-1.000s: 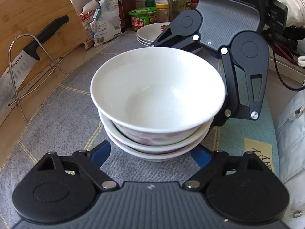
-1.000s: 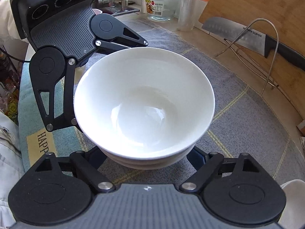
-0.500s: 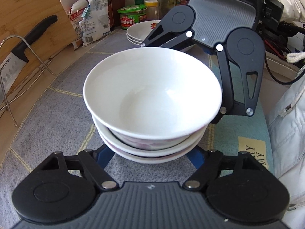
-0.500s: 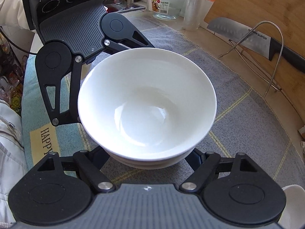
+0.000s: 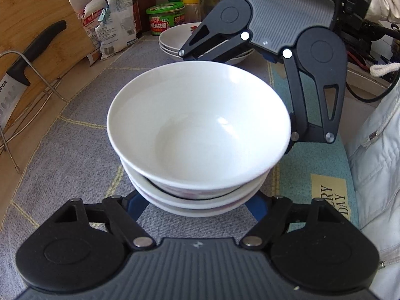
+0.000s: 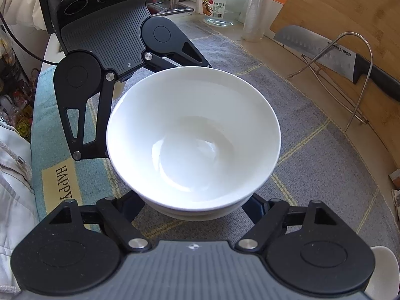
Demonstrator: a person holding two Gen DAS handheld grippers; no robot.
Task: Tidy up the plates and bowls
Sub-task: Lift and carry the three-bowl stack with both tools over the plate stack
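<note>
A stack of three white bowls (image 5: 200, 130) fills the middle of both wrist views (image 6: 195, 137), above the grey mat. My left gripper (image 5: 195, 200) has its blue fingers closed against the sides of the bottom bowl, from the near side in the left wrist view. My right gripper (image 6: 195, 205) grips the same stack from the opposite side; its fingertips are hidden under the bowls. Each gripper shows in the other's view, left (image 6: 107, 57) and right (image 5: 287, 50). A stack of white plates (image 5: 180, 40) sits behind the bowls.
A bamboo cutting board (image 5: 32, 25) and a knife (image 6: 337, 55) lean in a wire rack (image 6: 350, 80). Bottles, a green tub (image 5: 165, 22) and bags stand at the back. A glass jar (image 6: 222, 2) stands by the sink. A white object (image 6: 382, 270) lies at the right.
Both grippers and the bowl stack have shifted together toward the plates and bottles; the knife rack has slid further left in the left wrist view.
</note>
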